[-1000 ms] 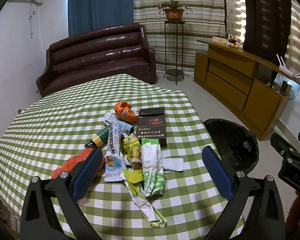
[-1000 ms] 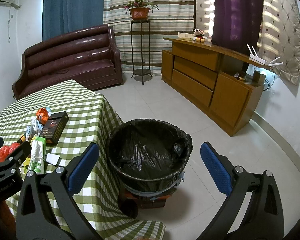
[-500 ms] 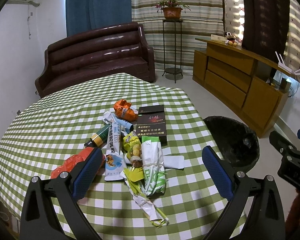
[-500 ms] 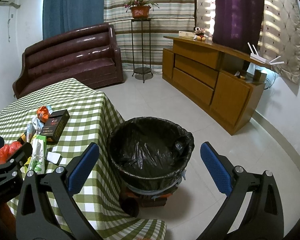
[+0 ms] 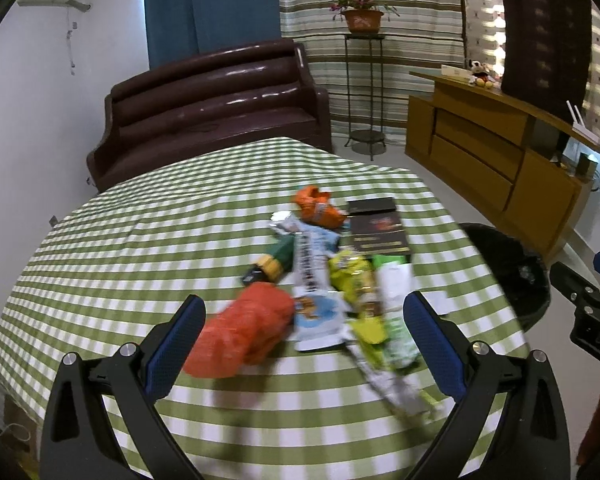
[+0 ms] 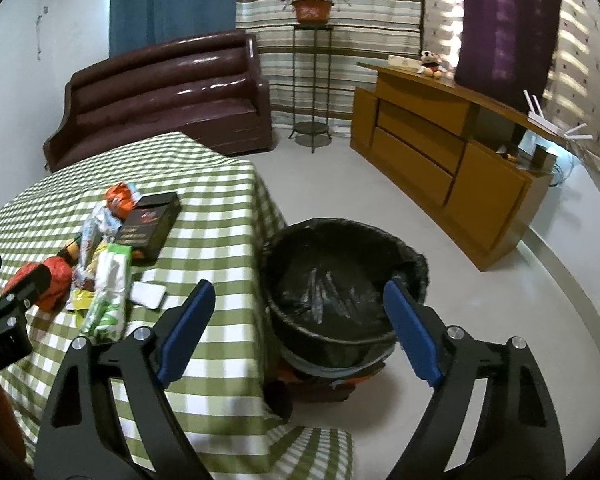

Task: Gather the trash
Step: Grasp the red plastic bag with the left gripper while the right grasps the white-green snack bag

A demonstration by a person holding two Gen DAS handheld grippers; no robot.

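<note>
A heap of trash lies on the green checked table (image 5: 140, 248): a crumpled red bag (image 5: 244, 332), an orange wrapper (image 5: 318, 210), a dark box (image 5: 378, 230), a green-white packet (image 5: 396, 320), a yellow snack bag (image 5: 352, 276) and a small bottle (image 5: 272, 266). My left gripper (image 5: 304, 340) is open just above the near edge of the heap, the red bag between its fingers. My right gripper (image 6: 298, 332) is open and empty over the rim of the black-lined bin (image 6: 340, 276). The heap also shows in the right wrist view (image 6: 108, 248).
The bin (image 5: 508, 268) stands on the floor beside the table's right edge. A brown sofa (image 5: 212, 104) stands behind the table, a wooden sideboard (image 5: 496, 164) along the right wall and a plant stand (image 5: 362, 80) at the back.
My left gripper has moved left and closer to the heap, so the red bag now lies between its fingers. My right gripper has shifted left toward the table; both stay open.
</note>
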